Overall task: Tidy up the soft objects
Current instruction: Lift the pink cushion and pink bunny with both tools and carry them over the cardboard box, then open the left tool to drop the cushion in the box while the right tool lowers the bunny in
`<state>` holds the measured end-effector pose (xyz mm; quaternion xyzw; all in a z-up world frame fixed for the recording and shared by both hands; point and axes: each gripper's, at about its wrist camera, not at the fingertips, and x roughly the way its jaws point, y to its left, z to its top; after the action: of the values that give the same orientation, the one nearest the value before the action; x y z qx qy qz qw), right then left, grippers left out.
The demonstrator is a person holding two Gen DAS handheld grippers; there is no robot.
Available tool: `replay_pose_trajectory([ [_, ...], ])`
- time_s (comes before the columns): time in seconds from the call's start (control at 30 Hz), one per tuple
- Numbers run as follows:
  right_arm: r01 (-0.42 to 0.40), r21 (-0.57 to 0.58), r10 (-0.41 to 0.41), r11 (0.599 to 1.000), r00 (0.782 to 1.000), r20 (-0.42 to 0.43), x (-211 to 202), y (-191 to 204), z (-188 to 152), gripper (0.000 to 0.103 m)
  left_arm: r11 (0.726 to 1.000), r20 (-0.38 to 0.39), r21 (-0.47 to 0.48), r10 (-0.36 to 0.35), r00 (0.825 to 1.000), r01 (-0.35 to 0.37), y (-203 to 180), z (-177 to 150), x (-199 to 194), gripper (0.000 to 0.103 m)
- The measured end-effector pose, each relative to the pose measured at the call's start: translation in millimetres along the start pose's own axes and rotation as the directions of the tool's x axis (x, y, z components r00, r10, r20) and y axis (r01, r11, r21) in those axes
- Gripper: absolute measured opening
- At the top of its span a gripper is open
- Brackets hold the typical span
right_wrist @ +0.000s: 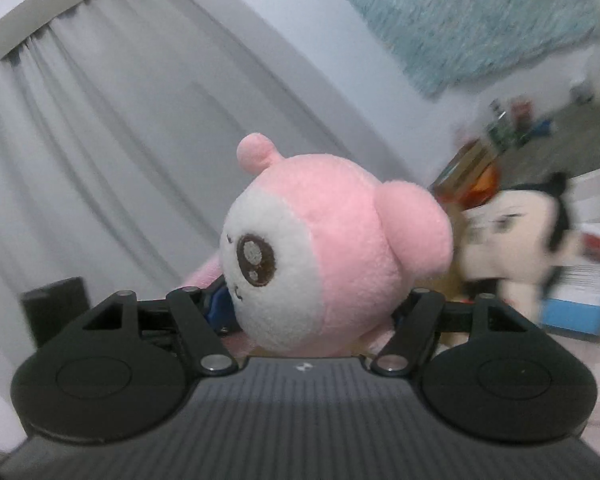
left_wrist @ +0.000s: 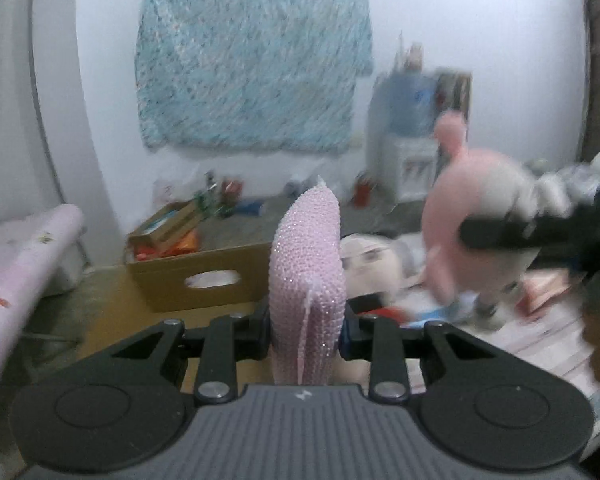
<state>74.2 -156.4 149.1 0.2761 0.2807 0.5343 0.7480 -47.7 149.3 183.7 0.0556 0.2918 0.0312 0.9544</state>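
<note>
My left gripper [left_wrist: 306, 320] is shut on a pink knitted cloth [left_wrist: 308, 264], which stands upright between the jaws. My right gripper [right_wrist: 320, 308] is shut on a pink and white plush toy [right_wrist: 324, 248], held up in the air with its face turned to the left. In the left wrist view the same plush [left_wrist: 480, 220] hangs at the right, clamped by the right gripper's black finger [left_wrist: 512, 236]. A black-haired plush doll [right_wrist: 516, 236] lies behind it; it also shows in the left wrist view [left_wrist: 372, 264].
An open cardboard box [left_wrist: 196, 268] with packets inside stands at centre left. A pink-covered bed edge [left_wrist: 20, 264] is at left. A teal rug [left_wrist: 252, 68] hangs on the wall. A water dispenser [left_wrist: 412, 136] stands at back right. Grey curtains [right_wrist: 100, 160] hang at left.
</note>
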Motion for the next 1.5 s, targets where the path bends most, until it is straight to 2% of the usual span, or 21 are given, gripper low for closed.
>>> replay_pose_trajectory([
  [0.07, -0.001, 0.049, 0.002, 0.999, 1.000, -0.025, 33.8, 3.5, 12.5, 0.071, 0.992, -0.029, 0.076, 0.103, 0.994, -0.101, 19.6, 6.2, 21.1, 0.032],
  [0.13, 0.060, 0.089, -0.055, 0.994, 0.997, -0.062, 67.9, 5.1, 22.1, 0.071, 0.956, -0.036, 0.220, 0.207, 0.978, -0.194, 34.1, 8.0, 52.4, 0.032],
  [0.17, 0.108, 0.105, -0.099, 0.989, 0.991, -0.090, 87.5, 2.7, 26.4, 0.071, 0.928, -0.037, 0.289, 0.255, 0.966, -0.234, 37.7, 5.2, 67.1, 0.032],
  [0.23, 0.150, 0.173, -0.129, 0.973, 0.983, -0.128, 124.6, -6.7, 27.1, 0.071, 0.827, -0.031, 0.461, 0.377, 0.926, -0.321, 45.9, -6.4, 109.8, 0.032],
  [0.33, 0.193, 0.283, -0.144, 0.939, 0.972, -0.185, 175.3, -23.2, 29.1, 0.071, 0.750, -0.077, 0.590, 0.421, 0.904, -0.299, 58.1, -28.1, 163.8, 0.032],
  [0.43, 0.320, 0.224, -0.268, 0.920, 0.935, -0.233, 226.2, -24.0, 38.6, 0.071, 0.721, -0.122, 0.643, 0.430, 0.895, -0.259, 66.8, -45.0, 201.2, 0.032],
  [0.53, 0.337, 0.280, -0.252, 0.899, 0.920, -0.300, 270.3, -35.2, 29.8, 0.071, 0.709, -0.124, 0.659, 0.433, 0.893, -0.252, 77.5, -54.6, 227.2, 0.032],
  [0.63, 0.387, 0.337, -0.275, 0.858, 0.901, -0.335, 302.0, -50.0, 13.4, 0.071, 0.724, -0.146, 0.649, 0.420, 0.896, -0.234, 86.0, -58.8, 246.1, 0.041],
  [0.7, 0.410, 0.394, -0.272, 0.823, 0.892, -0.360, 321.3, -66.8, -0.6, 0.072, 0.720, -0.151, 0.657, 0.416, 0.897, -0.223, 88.7, -67.5, 253.4, 0.073],
  [0.73, 0.410, 0.422, -0.262, 0.809, 0.893, -0.365, 333.7, -84.2, -12.9, 0.072, 0.717, -0.143, 0.659, 0.416, 0.898, -0.227, 90.1, -70.2, 254.4, 0.079],
  [0.8, 0.426, 0.458, -0.263, 0.780, 0.888, -0.377, 349.9, -97.8, -26.8, 0.074, 0.731, -0.142, 0.646, 0.397, 0.907, -0.219, 94.3, -72.7, 250.6, 0.084],
  [0.9, 0.466, 0.447, -0.301, 0.763, 0.869, -0.392, 352.2, -100.2, -38.4, 0.081, 0.780, -0.183, 0.603, 0.340, 0.923, -0.167, 102.0, -70.6, 236.1, 0.091],
  [0.93, 0.474, 0.445, -0.305, 0.760, 0.865, -0.399, 353.4, -102.3, -39.3, 0.082, 0.796, -0.199, 0.589, 0.309, 0.930, -0.139, 104.5, -69.7, 227.7, 0.091],
  [1.0, 0.463, 0.459, -0.283, 0.758, 0.868, -0.408, 364.8, -112.0, -37.7, 0.096, 0.825, -0.215, 0.554, 0.275, 0.937, -0.115, 109.4, -66.5, 213.7, 0.091],
  [1.07, 0.471, 0.454, -0.275, 0.756, 0.858, -0.433, 361.9, -106.6, -36.5, 0.102, 0.862, -0.243, 0.500, 0.229, 0.943, -0.080, 117.6, -63.1, 204.8, 0.091],
  [1.17, 0.496, 0.422, -0.322, 0.759, 0.849, -0.420, 347.5, -91.6, -34.8, 0.102, 0.914, -0.280, 0.406, 0.136, 0.950, -0.012, 122.2, -56.5, 187.5, 0.081],
  [1.2, 0.506, 0.405, -0.338, 0.761, 0.843, -0.417, 342.4, -86.0, -33.8, 0.102, 0.927, -0.291, 0.374, 0.119, 0.949, -0.002, 123.6, -56.6, 185.5, 0.072],
  [1.27, 0.519, 0.392, -0.353, 0.760, 0.836, -0.420, 337.7, -86.2, -24.2, 0.102, 0.948, -0.325, 0.318, 0.104, 0.940, 0.006, 131.7, -58.5, 189.2, 0.065],
  [1.37, 0.524, 0.426, -0.341, 0.738, 0.833, -0.435, 337.3, -90.8, -21.6, 0.102, 0.954, -0.367, 0.300, 0.118, 0.923, -0.003, 139.2, -63.9, 203.6, 0.062],
  [1.43, 0.530, 0.462, -0.338, 0.711, 0.834, -0.437, 322.2, -88.0, -25.1, 0.092, 0.949, -0.375, 0.314, 0.135, 0.917, -0.011, 138.6, -64.1, 209.3, 0.063],
  [1.5, 0.529, 0.470, -0.333, 0.707, 0.834, -0.439, 327.6, -97.1, -22.1, 0.067, 0.955, -0.385, 0.296, 0.111, 0.916, 0.009, 138.0, -60.6, 213.9, 0.062],
])
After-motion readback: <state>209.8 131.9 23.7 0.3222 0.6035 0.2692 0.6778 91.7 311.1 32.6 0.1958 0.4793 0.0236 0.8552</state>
